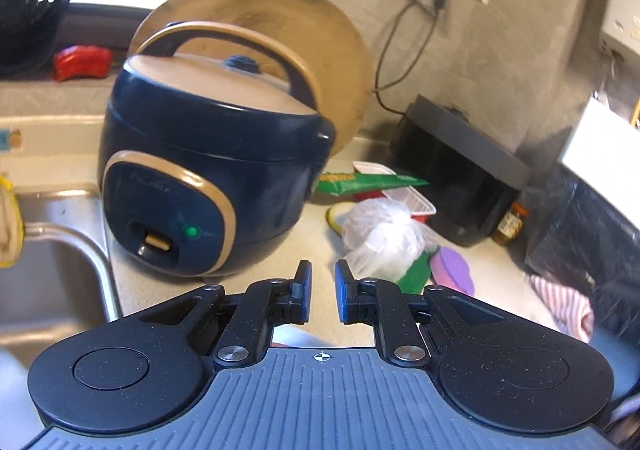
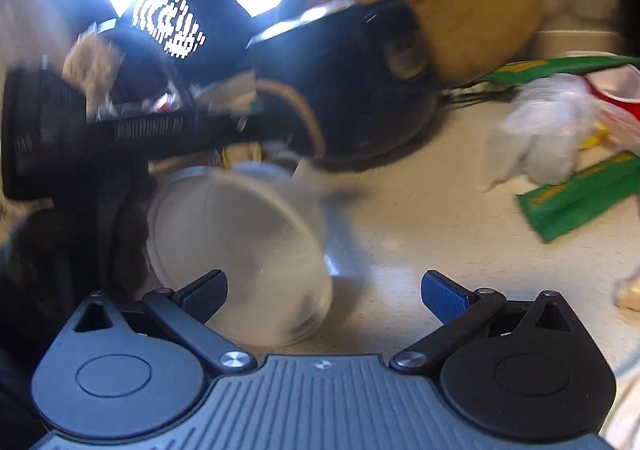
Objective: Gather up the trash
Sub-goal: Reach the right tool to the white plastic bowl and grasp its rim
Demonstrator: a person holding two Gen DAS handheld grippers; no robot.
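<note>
Kitchen counter [image 1: 224, 290], left tool [image 1: 323, 290] angled down, nearly closed

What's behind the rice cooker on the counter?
A round wooden board stands on edge right behind the rice cooker, leaning toward the wall. Its lower part is hidden by the cooker, so what it rests on, and anything low behind the cooker, can't be seen.

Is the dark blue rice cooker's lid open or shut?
Shut: the tan lid sits flush on the dark blue rice cooker, handle folded over it.

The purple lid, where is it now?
In the left wrist view, the purple lid lies on the counter right of centre, beside the plastic bag.
</note>
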